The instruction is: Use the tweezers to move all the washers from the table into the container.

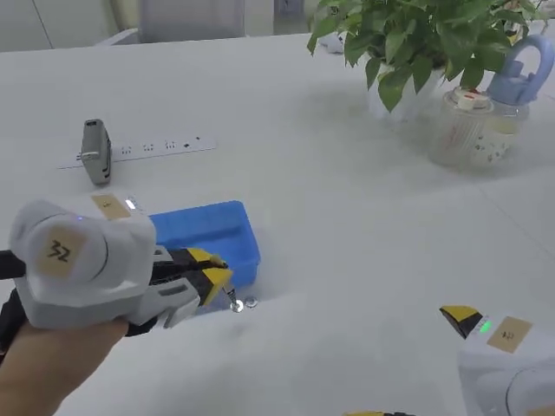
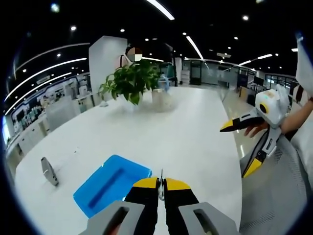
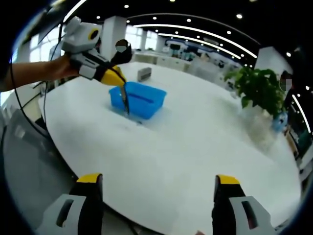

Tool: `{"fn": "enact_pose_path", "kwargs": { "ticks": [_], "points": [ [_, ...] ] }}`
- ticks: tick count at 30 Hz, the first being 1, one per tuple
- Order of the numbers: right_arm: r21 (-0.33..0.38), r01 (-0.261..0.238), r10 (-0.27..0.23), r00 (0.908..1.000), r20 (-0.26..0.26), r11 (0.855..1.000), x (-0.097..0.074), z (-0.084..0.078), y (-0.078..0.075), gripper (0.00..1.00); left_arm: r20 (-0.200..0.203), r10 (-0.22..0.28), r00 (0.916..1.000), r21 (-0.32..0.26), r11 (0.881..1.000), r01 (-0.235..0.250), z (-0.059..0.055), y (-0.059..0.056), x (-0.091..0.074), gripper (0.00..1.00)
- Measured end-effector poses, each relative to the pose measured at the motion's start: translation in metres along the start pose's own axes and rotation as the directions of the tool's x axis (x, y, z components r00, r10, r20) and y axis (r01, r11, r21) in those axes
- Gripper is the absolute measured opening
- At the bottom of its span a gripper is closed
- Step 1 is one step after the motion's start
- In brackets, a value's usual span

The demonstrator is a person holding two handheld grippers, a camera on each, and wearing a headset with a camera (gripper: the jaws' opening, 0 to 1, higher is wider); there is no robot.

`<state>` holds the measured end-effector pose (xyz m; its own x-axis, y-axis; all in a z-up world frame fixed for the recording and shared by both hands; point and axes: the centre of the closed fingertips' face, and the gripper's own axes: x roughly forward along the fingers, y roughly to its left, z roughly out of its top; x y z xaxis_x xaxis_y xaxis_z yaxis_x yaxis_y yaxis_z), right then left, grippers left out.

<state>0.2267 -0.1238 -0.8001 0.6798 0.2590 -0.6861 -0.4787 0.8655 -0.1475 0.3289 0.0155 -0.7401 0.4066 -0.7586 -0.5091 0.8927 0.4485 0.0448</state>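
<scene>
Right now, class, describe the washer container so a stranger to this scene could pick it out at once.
Start at the big white table and look to its near left part, beside the left gripper. There sits the container, an open rectangular tub; its bright blue sets it apart from the white power strip and grey plug behind it.

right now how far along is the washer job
Done: nothing I can confirm; I cannot tell whether the container holds any washers. In hand: the left gripper is shut on the tweezers, tips down by the washers on the table beside the container. Left: lifting those in. The right gripper is open, idle.
</scene>
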Motion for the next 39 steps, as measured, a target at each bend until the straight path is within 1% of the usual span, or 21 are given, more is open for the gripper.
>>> {"fn": "enact_pose_path", "kwargs": {
  "ticks": [3, 6, 8, 12, 16, 20, 23, 31, 34, 37, 39],
  "points": [
    [0.009, -0.003, 0.003, 0.9999, 0.011, 1.000, -0.001, 0.002, 0.000, 0.93, 0.009, 0.003, 1.0000, 0.014, 1.000, -0.003, 0.006, 0.002, -0.005, 0.00],
    [0.009, -0.004, 0.004, 0.9999, 0.015, 1.000, -0.001, 0.002, 0.001, 0.94, 0.016, 0.011, 0.9998, 0.030, 0.999, -0.012, 0.011, 0.006, -0.009, 0.00],
    [0.006, -0.011, 0.011, 0.9999, 0.009, 1.000, 0.000, 0.002, 0.003, 0.93, 0.019, 0.015, 0.9997, 0.035, 0.999, -0.016, 0.014, 0.011, -0.011, 0.00],
    [-0.004, -0.008, 0.008, 1.0000, -0.002, 1.000, 0.000, 0.000, 0.003, 0.93, 0.031, 0.031, 0.9990, 0.037, 0.999, -0.032, 0.021, 0.023, -0.015, 0.00],
    [-0.006, -0.003, 0.003, 1.0000, -0.008, 1.000, 0.000, -0.001, 0.002, 0.92, 0.044, 0.040, 0.9983, 0.043, 0.998, -0.042, 0.027, 0.032, -0.014, 0.00],
    [-0.009, -0.001, 0.001, 0.9998, -0.018, 1.000, 0.001, -0.002, 0.002, 0.91, 0.048, 0.049, 0.9977, 0.052, 0.997, -0.051, 0.029, 0.038, -0.011, 0.00],
    [-0.011, 0.000, 0.000, 0.9998, -0.020, 1.000, 0.001, -0.002, 0.002, 0.91, 0.043, 0.055, 0.9975, 0.055, 0.997, -0.058, 0.027, 0.045, -0.004, 0.00],
    [-0.007, -0.002, 0.001, 0.9998, -0.022, 1.000, 0.001, -0.002, 0.002, 0.91, 0.025, 0.071, 0.9972, 0.038, 0.997, -0.072, 0.018, 0.059, 0.008, 0.00],
    [-0.008, -0.004, 0.004, 0.9996, -0.026, 1.000, 0.002, -0.003, 0.002, 0.91, 0.011, 0.074, 0.9972, 0.037, 0.997, -0.074, 0.013, 0.064, 0.013, 0.00],
    [-0.012, -0.004, 0.004, 0.9995, -0.030, 1.000, 0.002, -0.004, 0.002, 0.90, -0.002, 0.068, 0.9977, 0.020, 0.997, -0.068, 0.007, 0.067, 0.019, 0.00],
    [-0.010, -0.005, 0.004, 0.9996, -0.029, 1.000, 0.002, -0.004, 0.002, 0.90, -0.014, 0.069, 0.9975, 0.021, 0.997, -0.069, 0.001, 0.068, 0.022, 0.00]
  ]
}}
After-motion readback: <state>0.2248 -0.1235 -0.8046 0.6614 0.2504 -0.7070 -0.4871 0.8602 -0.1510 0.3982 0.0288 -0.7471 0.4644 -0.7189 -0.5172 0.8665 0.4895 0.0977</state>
